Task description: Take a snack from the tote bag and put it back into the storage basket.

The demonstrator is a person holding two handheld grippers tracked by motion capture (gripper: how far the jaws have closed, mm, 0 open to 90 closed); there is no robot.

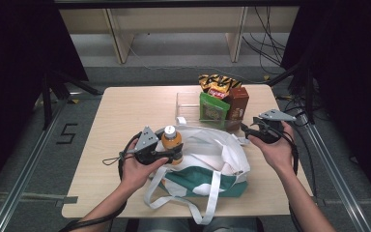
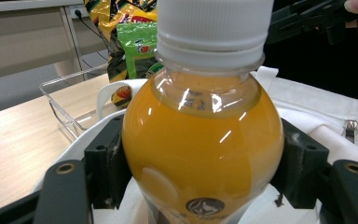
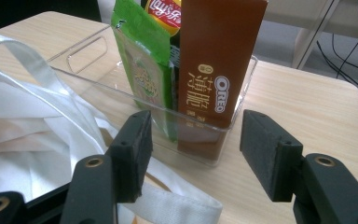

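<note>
While held upright: bottle (image 1: pixel 172 141) of orange drink, white cap, over the white bag (image 1: pixel 212 154).
Left gripper (image 2: pixel 200 172): clamped on the bottle's belly, one pad (image 2: pixel 109 163) on each side.
Right gripper (image 3: pixel 193 156): jaws wide, nothing between them, pointing at the clear bin (image 3: pixel 93 70).
Bin: holds a brown Oreo box (image 3: pixel 214 70) and a green packet (image 3: pixel 144 70), upright, at the table's (image 1: pixel 125 111) far right.

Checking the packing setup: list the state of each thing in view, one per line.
Juice bottle: capped, upright, gripped over the bag.
Left claw: shut on the bottle.
Right claw: open, empty.
Tote bag: lying open.
Clear bin: holds upright snack packs.
Oreo box: upright in bin.
</note>
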